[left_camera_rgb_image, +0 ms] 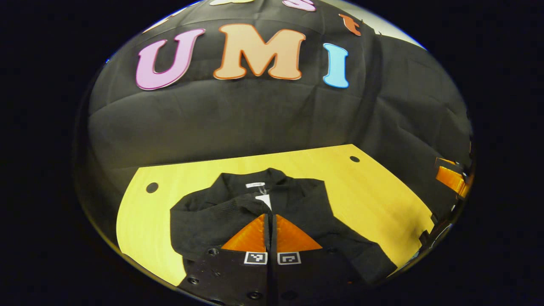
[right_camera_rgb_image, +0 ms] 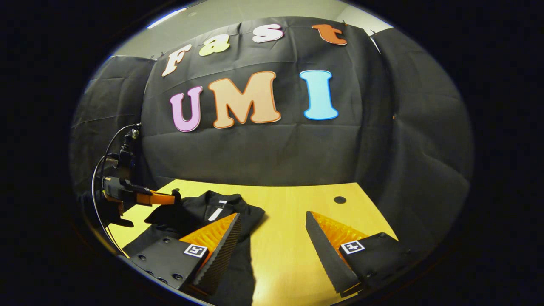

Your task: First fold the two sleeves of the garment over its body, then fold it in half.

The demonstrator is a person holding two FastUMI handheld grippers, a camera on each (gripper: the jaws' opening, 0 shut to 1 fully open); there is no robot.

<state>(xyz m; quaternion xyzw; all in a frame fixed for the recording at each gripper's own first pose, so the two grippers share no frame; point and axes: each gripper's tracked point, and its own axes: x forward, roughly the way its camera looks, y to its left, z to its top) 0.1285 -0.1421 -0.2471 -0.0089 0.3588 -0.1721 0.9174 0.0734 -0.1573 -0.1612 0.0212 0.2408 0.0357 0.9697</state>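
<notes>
the yellow wooden table [left_camera_rgb_image: 365,187] carried a black knit sweater [left_camera_rgb_image: 297,199], laid flat with its collar [left_camera_rgb_image: 255,178] toward the booth wall and its hem toward the person, so its long axis ran away from both cameras. in the left gripper view one sleeve [left_camera_rgb_image: 212,212] lay folded across the chest, cuff near the white neck tag [left_camera_rgb_image: 264,200]. in that view the left gripper [left_camera_rgb_image: 270,217] sat right over the garment's middle, fingers pressed together with no gap between them; whether a pinch of cuff fabric was caught in the tips i could not tell. seen from the right gripper view, the left gripper [right_camera_rgb_image: 170,198] hung just above the sweater [right_camera_rgb_image: 199,216] at its far-left shoulder. the right gripper [right_camera_rgb_image: 272,238] was spread wide, holding nothing, and hung over the sweater's right edge: its left finger [right_camera_rgb_image: 221,244] was over black fabric, its right finger [right_camera_rgb_image: 327,250] over bare table [right_camera_rgb_image: 280,204]. my read: the right-hand sleeve was the next target, and it lay below and slightly left of the right gripper, running along the near right side of the body, so the right hand was the nearer one; the reach would go down and inward, then carry the sleeve leftward across the body's long axis. that sleeve's cuff was too dark to pick out.
</notes>
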